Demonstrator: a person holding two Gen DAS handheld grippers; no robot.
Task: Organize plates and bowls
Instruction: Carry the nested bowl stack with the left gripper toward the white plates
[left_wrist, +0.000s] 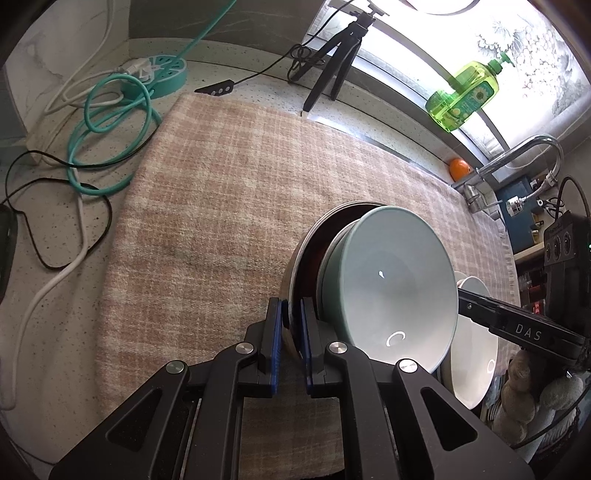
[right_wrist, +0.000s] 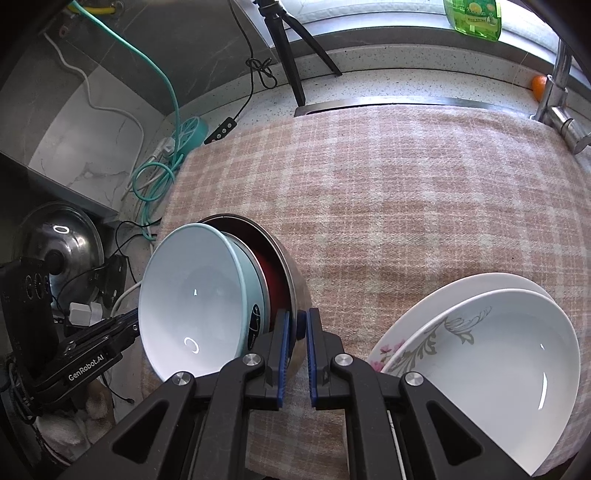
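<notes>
Both tongs are clenched on the steel bowl's rim: the left tongs on one side, the right tongs on the opposite side. The pale green bowl nests inside it, tilted. Keeping both grips level and moving together should stop the inner bowl sliding out. Just beside the steel bowl lie the white plates, leaning on the plaid cloth over the desk. Beyond it, a tripod, cables and a soap bottle stand well clear.
</notes>
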